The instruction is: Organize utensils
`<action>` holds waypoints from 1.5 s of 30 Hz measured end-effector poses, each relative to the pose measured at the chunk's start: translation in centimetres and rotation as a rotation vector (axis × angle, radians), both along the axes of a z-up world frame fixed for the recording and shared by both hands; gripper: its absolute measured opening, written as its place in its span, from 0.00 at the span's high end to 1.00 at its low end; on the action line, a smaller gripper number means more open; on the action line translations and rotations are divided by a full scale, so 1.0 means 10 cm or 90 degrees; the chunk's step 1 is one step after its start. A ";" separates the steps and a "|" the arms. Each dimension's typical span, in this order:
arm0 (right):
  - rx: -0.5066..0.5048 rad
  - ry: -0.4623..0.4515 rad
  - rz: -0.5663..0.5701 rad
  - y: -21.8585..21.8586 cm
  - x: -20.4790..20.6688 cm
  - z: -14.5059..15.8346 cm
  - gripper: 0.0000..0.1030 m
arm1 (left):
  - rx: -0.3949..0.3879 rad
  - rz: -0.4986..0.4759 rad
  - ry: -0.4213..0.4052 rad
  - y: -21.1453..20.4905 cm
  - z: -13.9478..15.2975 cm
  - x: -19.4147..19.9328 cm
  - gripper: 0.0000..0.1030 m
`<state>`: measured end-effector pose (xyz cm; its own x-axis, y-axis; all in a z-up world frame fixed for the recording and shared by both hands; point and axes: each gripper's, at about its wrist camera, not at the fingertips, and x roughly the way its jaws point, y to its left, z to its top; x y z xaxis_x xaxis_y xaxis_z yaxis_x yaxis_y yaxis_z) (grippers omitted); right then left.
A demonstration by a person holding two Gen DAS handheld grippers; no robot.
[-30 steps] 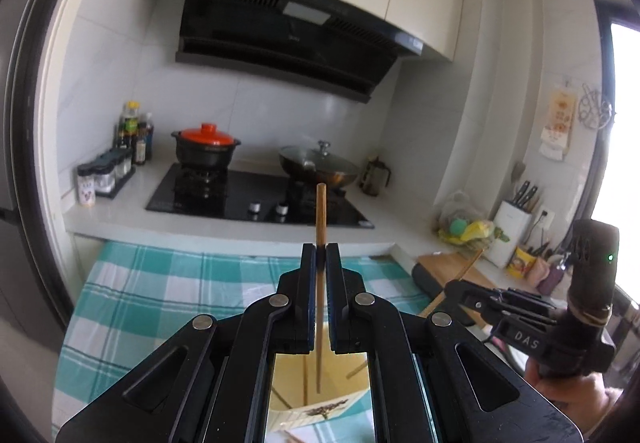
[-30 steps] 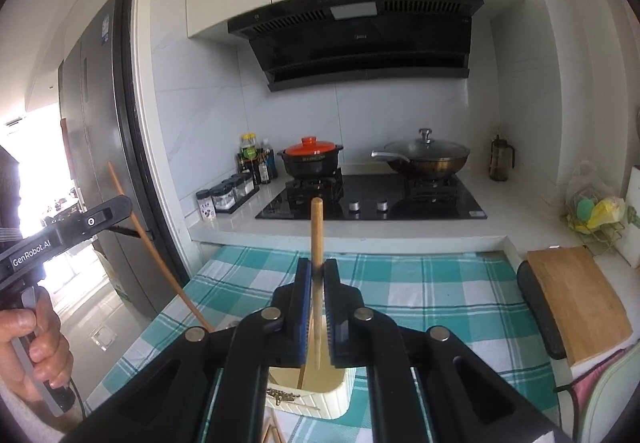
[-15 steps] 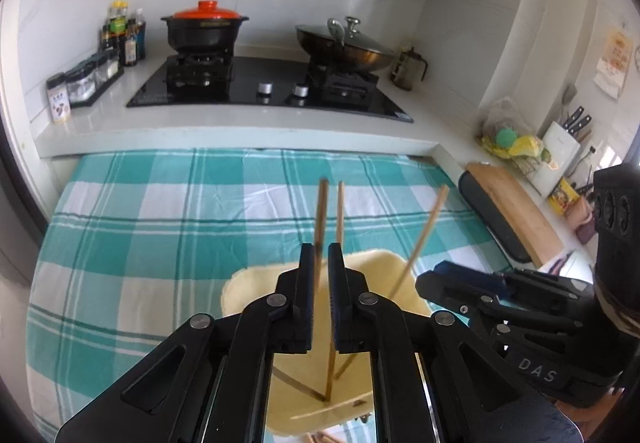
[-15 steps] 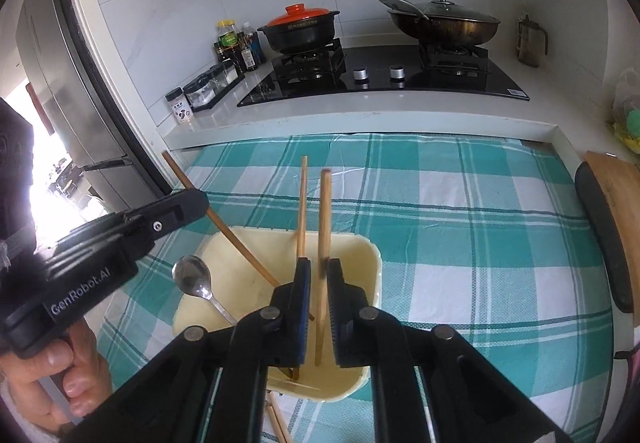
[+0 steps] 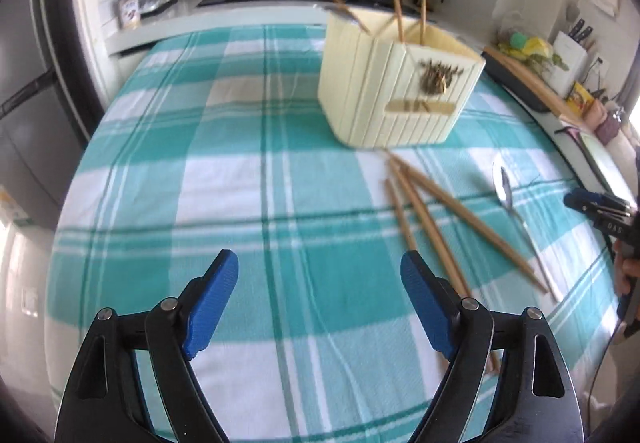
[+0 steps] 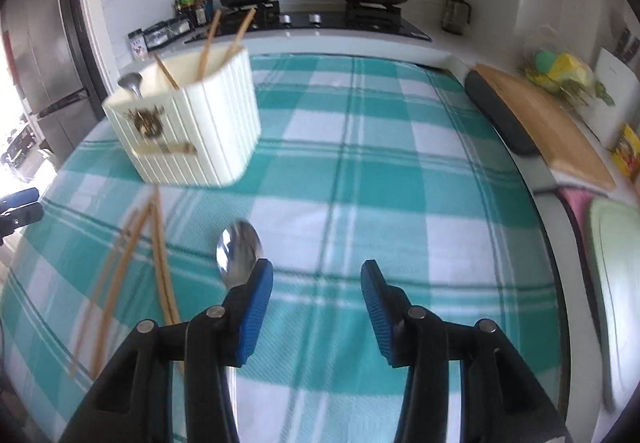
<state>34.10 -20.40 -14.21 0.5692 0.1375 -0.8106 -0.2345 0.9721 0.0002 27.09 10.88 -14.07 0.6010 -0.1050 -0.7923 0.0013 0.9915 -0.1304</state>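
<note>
The only letters that can be read are "DAS", in pale print on the black body of the right gripper (image 5: 592,205) at the right edge of the left wrist view; the cream utensil holder (image 5: 394,91) bears a dark emblem and a tan label strip, both too blurred to read; the spice jars (image 6: 160,33) on the counter carry labels too small to make out.
</note>
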 end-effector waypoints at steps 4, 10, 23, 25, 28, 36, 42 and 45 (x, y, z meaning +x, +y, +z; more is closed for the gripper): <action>-0.005 0.018 -0.073 -0.33 -0.31 -0.38 0.55 | 0.002 0.034 -0.010 -0.11 -0.21 -0.17 0.18; -0.038 -0.022 -0.078 -0.33 -0.45 -0.44 0.54 | 0.012 0.051 -0.001 -0.13 -0.46 -0.11 0.18; -0.031 -0.028 -0.091 -0.34 -0.47 -0.47 0.53 | 0.064 0.040 0.001 -0.25 -0.56 -0.12 0.08; -0.030 -0.028 -0.091 -0.35 -0.48 -0.47 0.53 | 0.068 0.038 0.003 -0.26 -0.57 -0.13 0.07; -0.030 -0.028 -0.091 -0.35 -0.47 -0.47 0.53 | 0.067 0.037 0.004 -0.25 -0.57 -0.13 0.06; -0.030 -0.028 -0.091 -0.35 -0.47 -0.47 0.53 | 0.078 0.032 0.013 -0.28 -0.58 -0.11 0.01; -0.030 -0.027 -0.091 -0.35 -0.47 -0.47 0.53 | 0.079 0.033 0.014 -0.29 -0.58 -0.11 0.00; -0.030 -0.027 -0.091 -0.35 -0.47 -0.47 0.53 | 0.079 0.033 0.014 -0.29 -0.58 -0.11 0.00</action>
<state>29.36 -23.89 -18.88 0.6146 0.0151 -0.7887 -0.0923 0.9943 -0.0529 25.97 7.97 -19.90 0.5859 0.0253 -0.8100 -0.0512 0.9987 -0.0058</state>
